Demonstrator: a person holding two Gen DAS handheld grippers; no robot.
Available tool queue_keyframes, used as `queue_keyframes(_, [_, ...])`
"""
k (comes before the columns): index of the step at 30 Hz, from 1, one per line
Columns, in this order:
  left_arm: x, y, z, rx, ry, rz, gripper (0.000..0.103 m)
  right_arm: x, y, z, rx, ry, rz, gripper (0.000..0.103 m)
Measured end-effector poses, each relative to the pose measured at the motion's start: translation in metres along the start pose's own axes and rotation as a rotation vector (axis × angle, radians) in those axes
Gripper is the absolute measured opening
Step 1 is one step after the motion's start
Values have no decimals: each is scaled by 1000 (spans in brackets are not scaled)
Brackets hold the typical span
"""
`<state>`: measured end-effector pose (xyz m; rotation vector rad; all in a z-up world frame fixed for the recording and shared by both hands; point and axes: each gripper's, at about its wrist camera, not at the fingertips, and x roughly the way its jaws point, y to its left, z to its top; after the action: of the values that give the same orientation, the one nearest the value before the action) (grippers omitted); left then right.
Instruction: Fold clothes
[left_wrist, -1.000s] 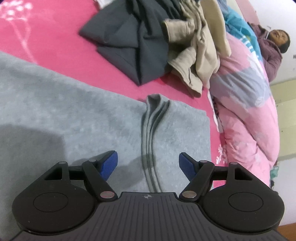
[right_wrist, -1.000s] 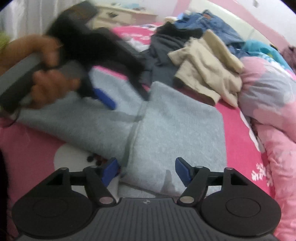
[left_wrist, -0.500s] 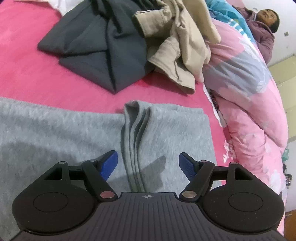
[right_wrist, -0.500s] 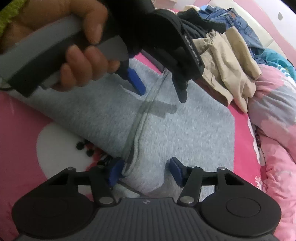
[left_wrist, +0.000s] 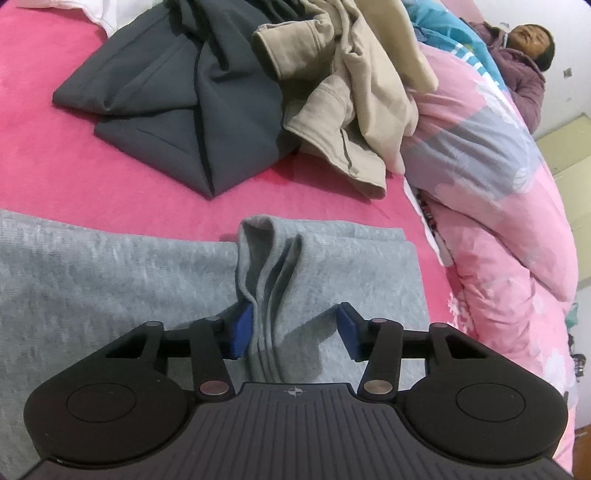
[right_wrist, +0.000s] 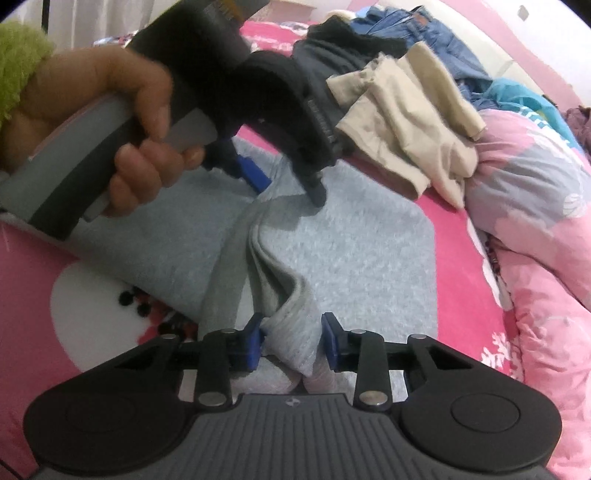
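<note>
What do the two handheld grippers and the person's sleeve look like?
Both the left gripper and the right gripper have a black ribbed body, two round black discs, silver pivot pins and blue-padded fingers. The left one's handle is grey and black. The sleeve is fuzzy lime green.

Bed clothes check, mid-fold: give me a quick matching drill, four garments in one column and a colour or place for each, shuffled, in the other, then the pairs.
Things:
1. sweater
2. trousers
3. dark garment
4. jeans

Descriptions:
A. beige, crumpled against the pink quilt
B. blue, farthest back in the pile
C. grey, ridge of it between both grippers' closing jaws
D. charcoal, on the pink sheet beyond the grey one

Pairs: 1-C, 2-A, 3-D, 4-B
</note>
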<state>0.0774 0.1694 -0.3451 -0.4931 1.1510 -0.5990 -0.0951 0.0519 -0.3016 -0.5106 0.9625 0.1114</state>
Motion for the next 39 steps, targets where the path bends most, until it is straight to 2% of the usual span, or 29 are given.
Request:
queue_keyframes(1, [1, -2, 1, -7, 5, 4, 55, 0, 2, 0, -12, 2, 7, 37])
queue_keyframes(4, [2, -5, 6, -14, 29, 18, 56, -12, 7, -2, -31, -23, 28, 53])
queue_keyframes(8, [3, -2, 11, -17, 60, 37, 45, -33, 9, -8, -22, -63, 86, 67])
queue_keyframes(11, [3, 1, 15, -30, 83, 46, 38, -33, 24, -15, -103, -34, 74, 69])
queue_keyframes(14, [3, 3, 18, -56, 100, 48, 36, -24, 42, -20, -219, 16, 34, 71])
queue_keyframes(17, [4, 3, 19, -60, 110, 53, 36, -13, 57, -21, -301, 47, -10, 78])
queue_keyframes(20, [4, 4, 20, -69, 114, 51, 35, 1, 69, -22, -366, 80, -55, 79])
queue_keyframes(23, [4, 7, 20, -83, 116, 44, 31, 2, 71, -20, -373, 75, -80, 79])
queue_keyframes(28, [3, 11, 20, -101, 120, 32, 30, -30, 54, -16, -305, 20, -42, 78])
queue_keyframes(31, [4, 11, 21, -101, 122, 35, 30, -51, 36, -11, -202, -26, -20, 77])
queue_keyframes(34, [3, 9, 20, -103, 120, 44, 30, -49, 19, 1, -62, -42, -8, 66])
queue_keyframes(36, [4, 8, 20, -102, 119, 49, 30, -45, 8, 11, 65, -38, 11, 62])
queue_keyframes(39, [4, 8, 19, -110, 117, 55, 30, -30, -5, 15, 183, 16, 13, 57])
